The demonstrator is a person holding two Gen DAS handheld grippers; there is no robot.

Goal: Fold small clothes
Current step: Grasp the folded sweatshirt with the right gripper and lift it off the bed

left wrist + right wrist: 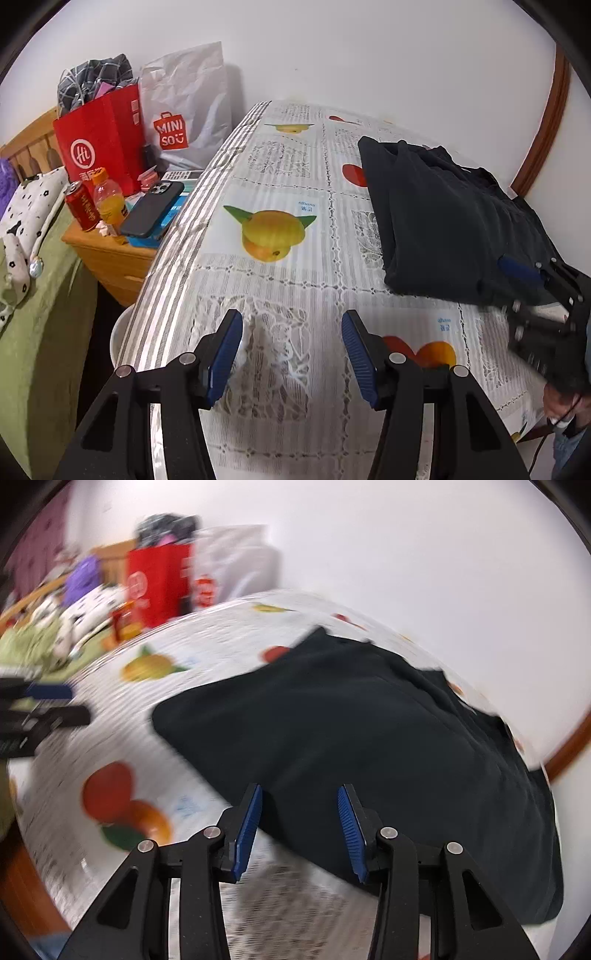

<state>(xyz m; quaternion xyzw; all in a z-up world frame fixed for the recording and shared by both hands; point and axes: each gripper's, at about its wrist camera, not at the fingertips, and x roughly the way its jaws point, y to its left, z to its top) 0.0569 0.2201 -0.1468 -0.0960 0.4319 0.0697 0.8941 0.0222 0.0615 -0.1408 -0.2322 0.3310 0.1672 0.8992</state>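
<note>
A dark folded garment (443,218) lies on the right side of the table with the fruit-print cloth (280,266). It also shows in the right wrist view (369,738), which is blurred. My left gripper (291,332) is open and empty above the cloth, left of the garment. My right gripper (299,805) is open at the garment's near edge, with nothing between its blue pads (349,827). It also shows in the left wrist view (532,273) at the garment's right corner. The left gripper shows in the right wrist view (48,694) at far left.
Left of the table stands a wooden nightstand (110,258) with a red bag (99,144), a white Miniso bag (188,114), a can, a bottle and a phone (151,210). A bed with green sheets (37,332) lies further left. A white wall is behind.
</note>
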